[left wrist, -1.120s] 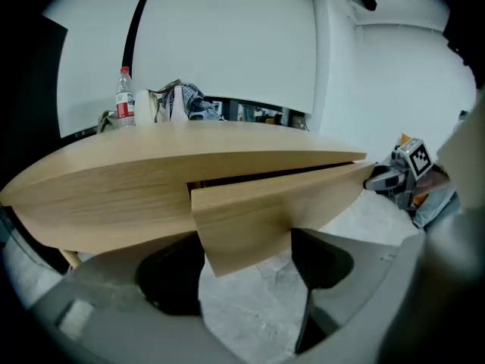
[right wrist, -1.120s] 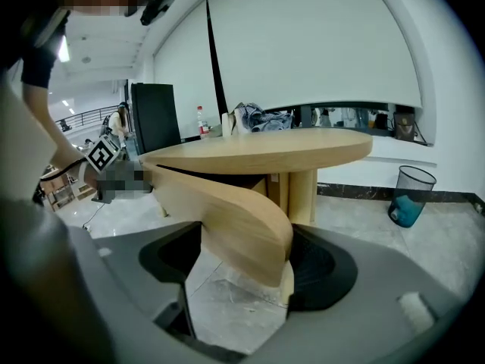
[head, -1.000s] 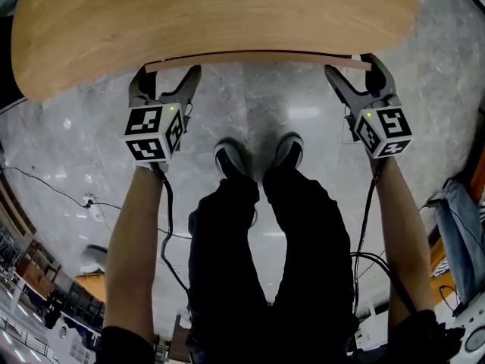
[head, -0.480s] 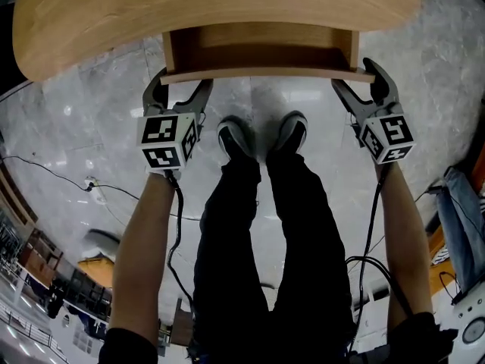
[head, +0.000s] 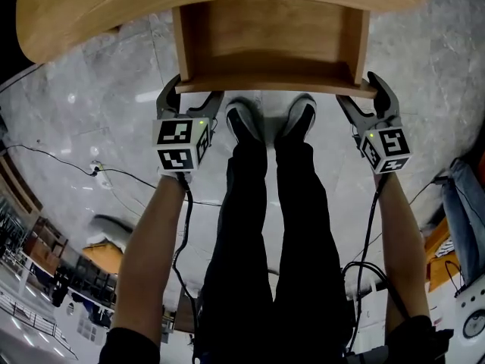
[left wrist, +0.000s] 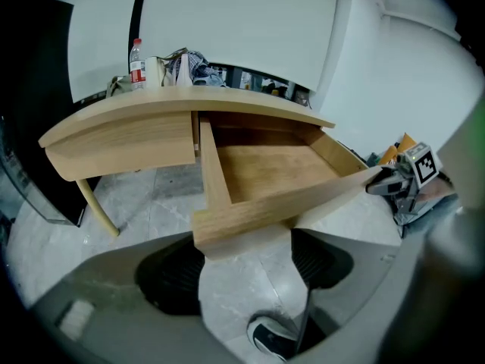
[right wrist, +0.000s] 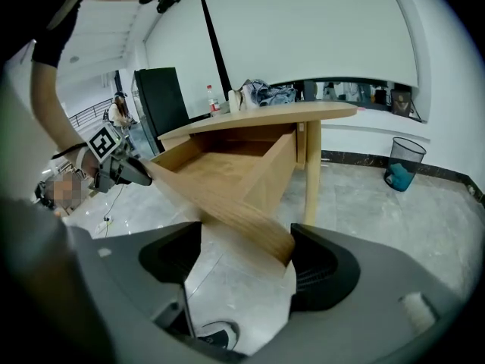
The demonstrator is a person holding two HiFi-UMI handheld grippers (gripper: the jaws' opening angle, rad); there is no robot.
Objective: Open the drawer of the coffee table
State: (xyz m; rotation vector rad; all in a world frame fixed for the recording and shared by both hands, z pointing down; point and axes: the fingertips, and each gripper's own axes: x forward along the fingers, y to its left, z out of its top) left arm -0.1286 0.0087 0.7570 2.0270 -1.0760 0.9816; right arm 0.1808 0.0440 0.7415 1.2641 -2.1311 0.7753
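Observation:
The coffee table is light wood with a curved top, and its drawer stands pulled well out, empty inside. My left gripper holds the left end of the drawer front, and my right gripper holds the right end. In the left gripper view the front's corner fills the gap between the jaws of the left gripper. The right gripper view shows the other corner between the jaws of the right gripper. The drawer floor is bare.
The person's shoes stand on the grey marble floor just under the drawer front. A bottle and bags sit on the table top. A table leg and a waste bin are to the right. Cables lie at the left.
The drawer has slid out from nearly closed to well open, toward the person. Both grippers came back with its front, and the feet now sit right under it.

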